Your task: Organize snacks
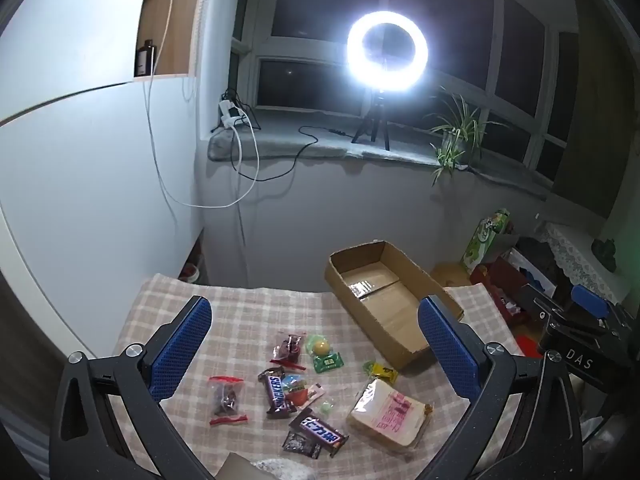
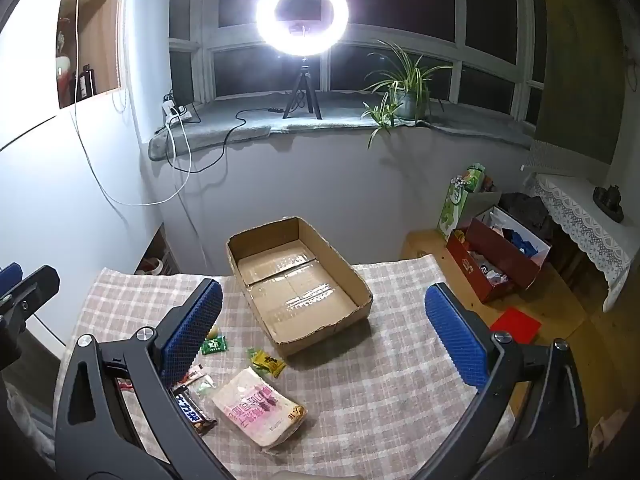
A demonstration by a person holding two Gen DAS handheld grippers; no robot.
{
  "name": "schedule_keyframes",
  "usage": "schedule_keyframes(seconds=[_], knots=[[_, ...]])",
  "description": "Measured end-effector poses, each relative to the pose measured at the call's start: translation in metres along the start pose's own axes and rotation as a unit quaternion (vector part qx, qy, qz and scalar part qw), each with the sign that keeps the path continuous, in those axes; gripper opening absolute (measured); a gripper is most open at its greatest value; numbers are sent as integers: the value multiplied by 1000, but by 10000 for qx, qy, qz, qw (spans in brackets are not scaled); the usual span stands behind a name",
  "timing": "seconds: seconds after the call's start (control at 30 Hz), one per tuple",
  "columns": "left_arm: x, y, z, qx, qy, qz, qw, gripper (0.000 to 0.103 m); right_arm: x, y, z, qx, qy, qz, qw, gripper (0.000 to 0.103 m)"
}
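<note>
Several snacks lie on the checked tablecloth (image 1: 248, 312): a Snickers bar (image 1: 276, 394), a second dark bar (image 1: 323, 434), a bagged bread slice (image 1: 390, 414), a yellow packet (image 1: 382, 372), a green packet (image 1: 328, 361) and red-sealed bags (image 1: 226, 398). An open, empty cardboard box (image 1: 386, 304) stands at the table's far side. My left gripper (image 1: 316, 344) is open above the snacks, empty. My right gripper (image 2: 324, 336) is open and empty, hovering over the box's (image 2: 298, 284) near edge, with the bread (image 2: 260, 410) and yellow packet (image 2: 267, 362) below left.
A ring light on a tripod (image 2: 302, 12) and a potted plant (image 2: 404, 88) stand on the windowsill behind. Cables hang down the wall at left. A red box of items (image 2: 496, 256) and a green bag (image 2: 456, 200) sit on the floor right of the table.
</note>
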State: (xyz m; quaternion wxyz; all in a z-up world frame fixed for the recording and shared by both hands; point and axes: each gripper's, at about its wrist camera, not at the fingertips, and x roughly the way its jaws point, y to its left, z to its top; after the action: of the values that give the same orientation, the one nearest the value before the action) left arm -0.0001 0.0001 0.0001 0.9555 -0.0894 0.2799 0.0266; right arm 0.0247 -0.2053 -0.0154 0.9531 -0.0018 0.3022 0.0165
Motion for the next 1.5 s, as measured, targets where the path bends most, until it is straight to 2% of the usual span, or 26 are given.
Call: schedule_keyframes(seconds=[0.13, 0.17, 0.37, 1.5], knots=[[-4, 3, -5, 71, -136, 34, 9999, 102, 0, 0, 0, 39, -34, 29, 10000, 103], [-2, -3, -6, 182, -94, 125, 9997, 102, 0, 0, 0, 46, -39, 32, 10000, 103], [1, -2, -5, 127, 70, 149, 9998, 102, 3, 1, 0, 5, 48, 33, 10000, 103], [3, -1, -4, 117, 68, 149, 9998, 102, 6, 8, -3, -29, 125, 112, 9999, 103]])
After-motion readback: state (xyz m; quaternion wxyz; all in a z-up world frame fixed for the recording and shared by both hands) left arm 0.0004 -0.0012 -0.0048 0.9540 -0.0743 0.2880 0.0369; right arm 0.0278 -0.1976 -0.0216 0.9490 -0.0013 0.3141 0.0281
